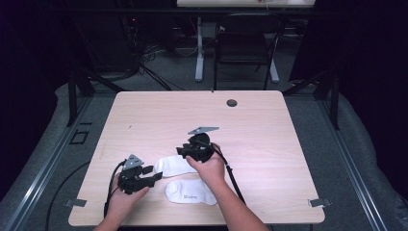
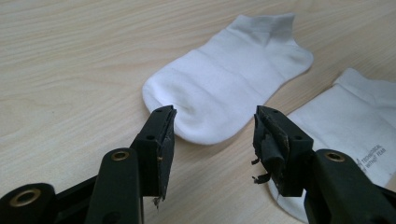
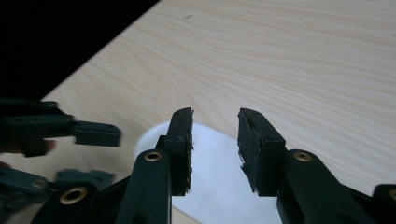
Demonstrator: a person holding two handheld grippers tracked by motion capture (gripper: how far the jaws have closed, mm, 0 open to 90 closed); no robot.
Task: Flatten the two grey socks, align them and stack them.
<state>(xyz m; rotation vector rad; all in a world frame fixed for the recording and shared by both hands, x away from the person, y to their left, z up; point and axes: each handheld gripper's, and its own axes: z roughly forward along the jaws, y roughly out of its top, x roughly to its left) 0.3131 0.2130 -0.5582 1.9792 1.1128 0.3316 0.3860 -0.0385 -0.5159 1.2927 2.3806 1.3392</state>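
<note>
Lying on the light wooden table (image 1: 269,125), two white ankle socks are seen near its front edge: the upper sock (image 1: 174,165) and the printed sock (image 1: 191,192) just beside it. The right gripper (image 1: 182,151) is held over the upper sock, jaws parted and empty. The left gripper (image 1: 154,174) is aimed at that sock's toe, jaws parted and empty
</note>
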